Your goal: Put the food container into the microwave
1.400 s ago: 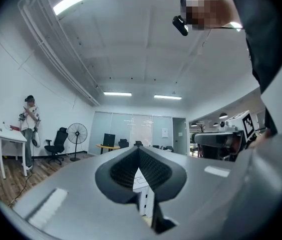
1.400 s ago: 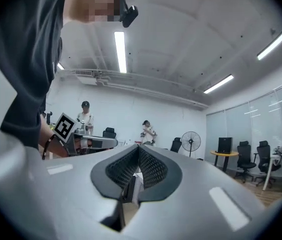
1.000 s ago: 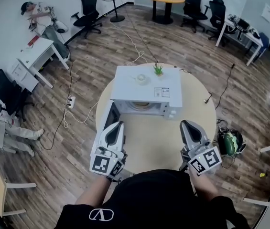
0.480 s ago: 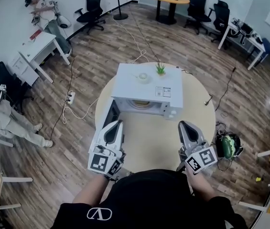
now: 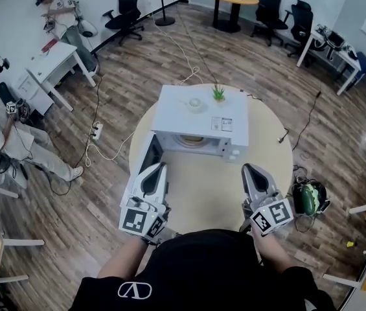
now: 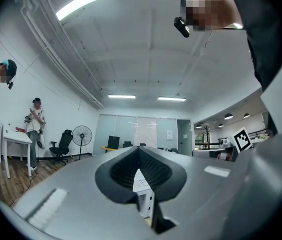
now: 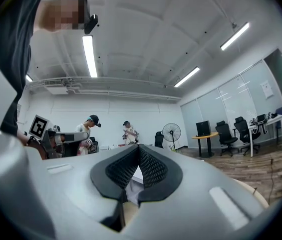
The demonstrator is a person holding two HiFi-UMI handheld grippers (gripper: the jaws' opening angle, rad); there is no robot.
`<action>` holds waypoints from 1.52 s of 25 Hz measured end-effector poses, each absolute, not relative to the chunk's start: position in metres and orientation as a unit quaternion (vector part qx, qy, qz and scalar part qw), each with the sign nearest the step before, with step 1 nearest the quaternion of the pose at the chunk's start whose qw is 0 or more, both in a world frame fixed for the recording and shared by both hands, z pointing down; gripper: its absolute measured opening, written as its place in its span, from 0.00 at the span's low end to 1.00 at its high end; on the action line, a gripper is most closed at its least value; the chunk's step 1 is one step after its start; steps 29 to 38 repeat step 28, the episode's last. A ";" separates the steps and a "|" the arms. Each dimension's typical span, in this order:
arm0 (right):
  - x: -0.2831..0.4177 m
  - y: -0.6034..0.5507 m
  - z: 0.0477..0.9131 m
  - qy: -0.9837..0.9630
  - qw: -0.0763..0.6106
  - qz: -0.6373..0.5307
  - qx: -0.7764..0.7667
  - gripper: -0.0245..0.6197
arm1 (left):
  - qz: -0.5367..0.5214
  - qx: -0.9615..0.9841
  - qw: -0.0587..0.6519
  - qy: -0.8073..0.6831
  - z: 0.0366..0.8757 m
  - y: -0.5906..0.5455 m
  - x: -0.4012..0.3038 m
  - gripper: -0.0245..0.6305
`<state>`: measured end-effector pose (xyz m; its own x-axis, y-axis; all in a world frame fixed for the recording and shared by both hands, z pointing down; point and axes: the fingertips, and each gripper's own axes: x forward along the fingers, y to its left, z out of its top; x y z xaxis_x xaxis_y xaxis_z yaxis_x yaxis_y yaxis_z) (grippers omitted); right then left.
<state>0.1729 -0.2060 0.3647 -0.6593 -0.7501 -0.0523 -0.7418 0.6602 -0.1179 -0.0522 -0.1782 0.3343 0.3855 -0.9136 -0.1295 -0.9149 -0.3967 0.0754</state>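
Note:
The white microwave (image 5: 199,118) stands on the round beige table (image 5: 202,193) with its door (image 5: 145,159) swung open to the left. Inside the cavity a round pale yellowish shape (image 5: 192,140) shows; I cannot tell whether it is the food container or the turntable. My left gripper (image 5: 158,168) is shut and empty, just in front of the open door. My right gripper (image 5: 251,169) is also shut and empty, in front of the microwave's right corner. In both gripper views the jaws are pressed together, and a sliver of the microwave (image 6: 143,184) shows beneath them.
A small green plant (image 5: 218,94) and a small white bowl (image 5: 194,105) sit on top of the microwave. A green helmet (image 5: 309,197) lies on the floor right of the table. A cable (image 5: 114,154) runs across the floor on the left. A person (image 5: 1,118) stands far left.
Both grippers have stayed almost still at the table's near edge. The person at the far left has walked further into view.

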 end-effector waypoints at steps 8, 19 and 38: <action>0.170 -0.203 0.372 0.912 0.034 -0.043 -0.407 0.05 | 0.074 -0.833 0.003 0.548 0.335 -0.176 -0.049 0.04; 0.169 -0.204 0.374 0.912 0.030 -0.038 -0.407 0.05 | 0.069 -0.832 0.000 0.550 0.337 -0.175 -0.050 0.04; 0.167 -0.206 0.375 0.913 0.024 -0.033 -0.406 0.05 | 0.073 -0.831 0.001 0.552 0.339 -0.178 -0.052 0.04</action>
